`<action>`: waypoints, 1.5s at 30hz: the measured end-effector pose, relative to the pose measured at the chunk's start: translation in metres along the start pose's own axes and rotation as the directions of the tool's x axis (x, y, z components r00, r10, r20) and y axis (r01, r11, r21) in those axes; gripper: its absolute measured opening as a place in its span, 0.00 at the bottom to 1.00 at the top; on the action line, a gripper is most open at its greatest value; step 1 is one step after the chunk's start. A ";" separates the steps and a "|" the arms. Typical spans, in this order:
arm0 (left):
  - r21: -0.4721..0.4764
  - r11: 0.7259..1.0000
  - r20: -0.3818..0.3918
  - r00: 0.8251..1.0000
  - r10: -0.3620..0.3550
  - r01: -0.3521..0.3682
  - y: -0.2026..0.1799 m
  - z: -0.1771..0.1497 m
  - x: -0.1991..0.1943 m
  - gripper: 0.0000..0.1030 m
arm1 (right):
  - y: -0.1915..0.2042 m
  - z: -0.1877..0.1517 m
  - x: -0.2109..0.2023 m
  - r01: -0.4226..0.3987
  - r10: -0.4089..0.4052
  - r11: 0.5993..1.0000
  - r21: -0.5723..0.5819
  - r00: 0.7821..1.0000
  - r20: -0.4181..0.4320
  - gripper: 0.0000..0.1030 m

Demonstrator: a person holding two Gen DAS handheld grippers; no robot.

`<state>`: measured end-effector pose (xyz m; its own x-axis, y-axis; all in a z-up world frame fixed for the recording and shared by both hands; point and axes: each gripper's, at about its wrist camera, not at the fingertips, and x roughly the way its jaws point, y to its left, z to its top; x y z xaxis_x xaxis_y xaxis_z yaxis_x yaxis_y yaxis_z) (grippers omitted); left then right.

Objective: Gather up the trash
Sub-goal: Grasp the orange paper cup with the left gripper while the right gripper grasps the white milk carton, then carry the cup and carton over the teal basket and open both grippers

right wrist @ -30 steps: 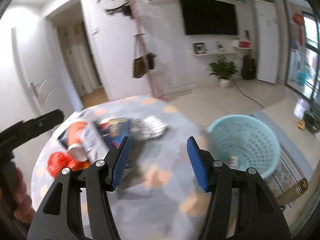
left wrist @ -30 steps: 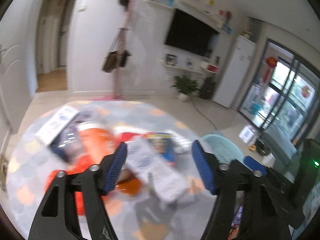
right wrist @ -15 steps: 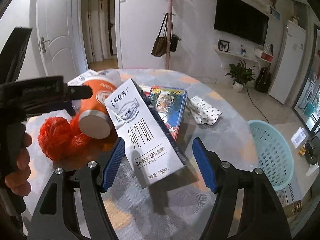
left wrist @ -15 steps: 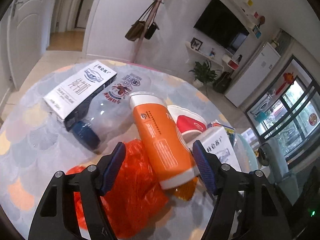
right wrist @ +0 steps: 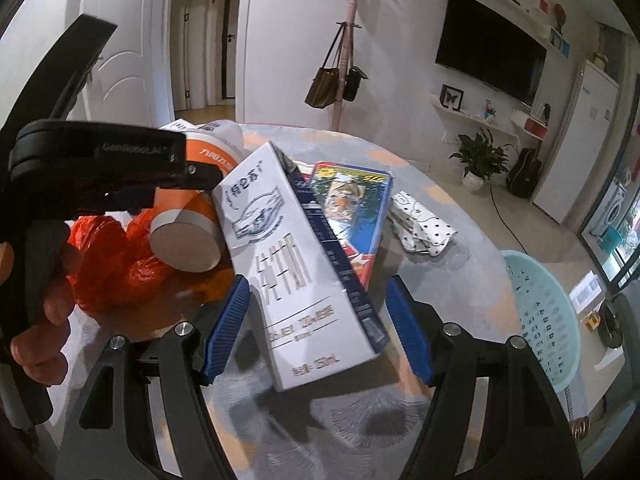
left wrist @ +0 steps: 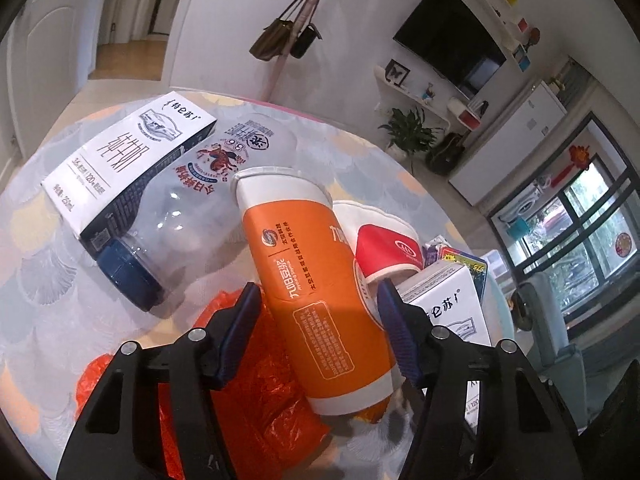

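Trash lies piled on a round table. In the left wrist view my left gripper point(left wrist: 320, 330) is open, its blue fingers on either side of an orange paper cup point(left wrist: 316, 280) that lies on a red plastic bag point(left wrist: 256, 392). In the right wrist view my right gripper point(right wrist: 316, 320) is open around a white milk carton point(right wrist: 292, 264). The cup point(right wrist: 188, 236) and the bag point(right wrist: 108, 264) show left of the carton. A light blue basket point(right wrist: 548, 320) stands on the floor to the right.
A second milk carton point(left wrist: 128, 160), a clear bottle with a blue cap point(left wrist: 176, 208) and a red-and-white cup point(left wrist: 384, 240) lie behind the orange cup. A colourful box point(right wrist: 352, 208) and a crumpled spotted wrapper point(right wrist: 424, 224) lie beyond the right gripper.
Both grippers have dropped closer to the table. The left one now straddles the orange cup and the right one straddles the milk carton. Both stay open.
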<state>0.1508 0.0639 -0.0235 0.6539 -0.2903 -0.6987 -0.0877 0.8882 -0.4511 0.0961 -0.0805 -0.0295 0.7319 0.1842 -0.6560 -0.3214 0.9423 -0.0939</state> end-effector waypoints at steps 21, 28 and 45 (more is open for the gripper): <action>0.019 1.000 0.002 1.000 -0.017 0.017 -0.001 -0.011 -0.007 0.50 | -0.018 0.003 -0.012 -0.067 0.068 0.995 0.072 0.997 -0.022 0.23; 0.009 0.999 0.050 0.997 -0.050 0.050 -0.002 -0.012 -0.027 0.49 | -0.029 0.002 -0.014 -0.145 0.149 0.979 0.143 0.989 -0.020 0.73; 0.074 0.994 0.166 0.982 -0.094 0.083 -0.022 -0.007 -0.086 0.49 | 0.004 0.013 -0.013 -0.021 0.020 1.000 0.000 1.000 -0.016 0.49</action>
<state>0.0913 0.0668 0.0430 0.7747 -0.3098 -0.5513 0.0228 0.8849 -0.4652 0.0934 -0.0749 -0.0115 0.7157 0.1991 -0.6694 -0.3365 0.9382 -0.0807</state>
